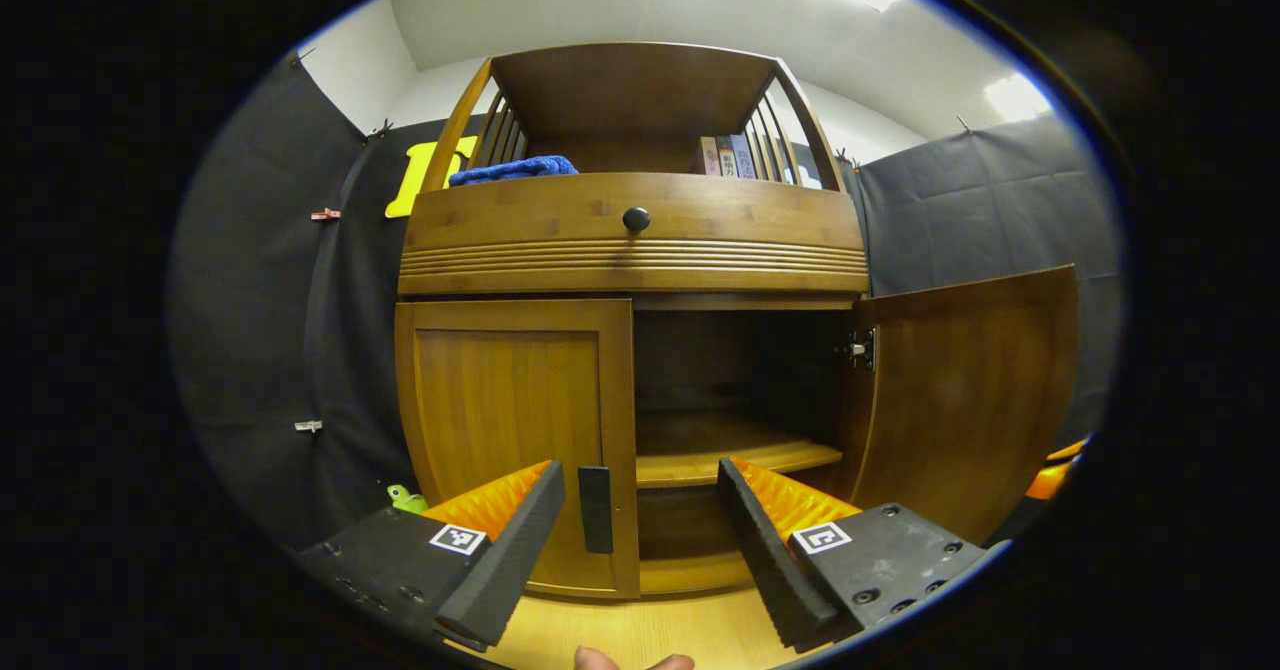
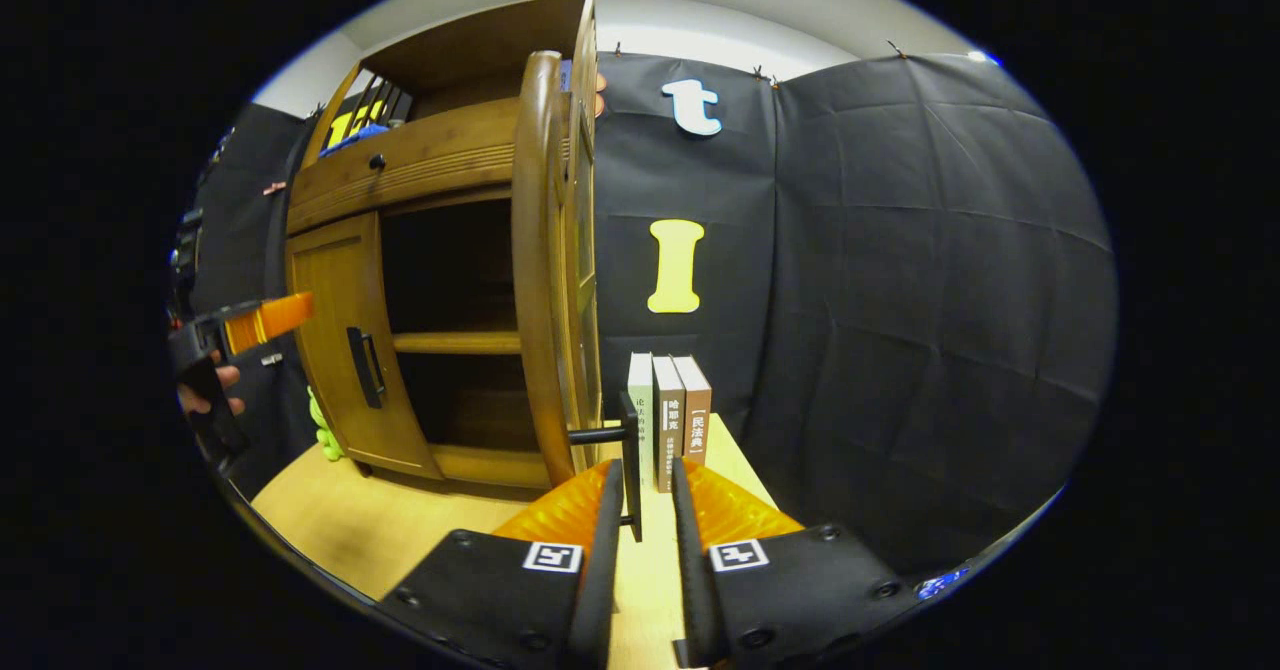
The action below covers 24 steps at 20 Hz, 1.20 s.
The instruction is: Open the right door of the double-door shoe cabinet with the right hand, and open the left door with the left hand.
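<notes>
Pinching the right door's handle (image 2: 630,465), the right tool (image 2: 640,540) has its fingers pressed near together around the dark bar, and the right door (image 2: 545,280) stands swung out edge-on to its camera; I judge that pulling further past the hinge's limit could strain the hinge (image 1: 860,350) or drag the shoe cabinet (image 1: 635,250) across the wooden surface (image 2: 340,530), and a loose pinch could let the bar slip out. Nearest in the left gripper view, the left tool (image 1: 640,525) is spread wide, pinching nothing, with the left door's handle (image 1: 595,510) in the gap, nearer the left-hand finger; closing off-centre could miss the bar or knock the left door (image 1: 510,420), which sits closed. Counting outward: 2 tools, 2 doors with 1 open and 1 closed, 2 bar handles, 1 round knob (image 1: 636,218) on the drawer front. Beside the cabinet stand 3 books (image 2: 668,420) on the surface, a small green toy (image 1: 405,498) sits at the cabinet's left foot, and on top lie 1 blue cloth (image 1: 512,169) and several upright books (image 1: 727,155) whose number I cannot tell.
</notes>
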Each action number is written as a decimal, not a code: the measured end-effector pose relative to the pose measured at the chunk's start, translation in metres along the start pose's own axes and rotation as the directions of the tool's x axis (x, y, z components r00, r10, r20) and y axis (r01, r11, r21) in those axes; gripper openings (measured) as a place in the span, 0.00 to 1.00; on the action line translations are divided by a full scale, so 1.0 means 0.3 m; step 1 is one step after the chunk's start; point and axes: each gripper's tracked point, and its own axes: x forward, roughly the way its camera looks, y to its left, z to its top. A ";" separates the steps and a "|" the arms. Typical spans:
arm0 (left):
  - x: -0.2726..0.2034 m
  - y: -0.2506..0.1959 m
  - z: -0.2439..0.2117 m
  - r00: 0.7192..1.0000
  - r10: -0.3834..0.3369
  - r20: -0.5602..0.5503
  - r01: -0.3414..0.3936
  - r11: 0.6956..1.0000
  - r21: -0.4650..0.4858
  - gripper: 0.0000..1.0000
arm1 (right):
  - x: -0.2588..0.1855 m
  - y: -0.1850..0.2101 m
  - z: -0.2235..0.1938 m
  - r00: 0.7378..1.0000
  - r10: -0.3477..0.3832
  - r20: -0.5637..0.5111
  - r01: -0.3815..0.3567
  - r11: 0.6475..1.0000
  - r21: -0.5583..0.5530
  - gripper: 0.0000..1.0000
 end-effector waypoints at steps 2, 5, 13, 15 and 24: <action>0.046 0.010 -0.038 1.000 0.014 -0.017 -0.013 1.000 0.015 0.96 | -0.032 -0.049 0.004 0.999 -0.045 0.008 0.045 0.999 0.003 0.60; 0.124 0.049 -0.118 0.998 0.039 -0.048 -0.039 0.999 0.009 0.92 | -0.087 -0.076 0.058 0.997 -0.065 0.037 0.063 0.996 0.068 0.99; 0.372 0.157 -0.358 0.984 0.098 -0.148 -0.092 0.995 0.050 0.73 | -0.219 -0.005 0.170 0.993 -0.027 0.114 0.018 0.997 0.079 1.00; 0.417 0.163 -0.374 0.983 0.104 -0.150 -0.098 0.994 0.047 0.69 | -0.236 0.015 0.184 0.990 -0.018 0.138 0.007 0.997 0.081 0.98; 0.473 0.153 -0.407 0.983 0.080 -0.163 -0.076 0.997 0.027 0.37 | -0.259 0.101 0.186 0.991 -0.003 0.132 -0.004 0.999 0.048 0.98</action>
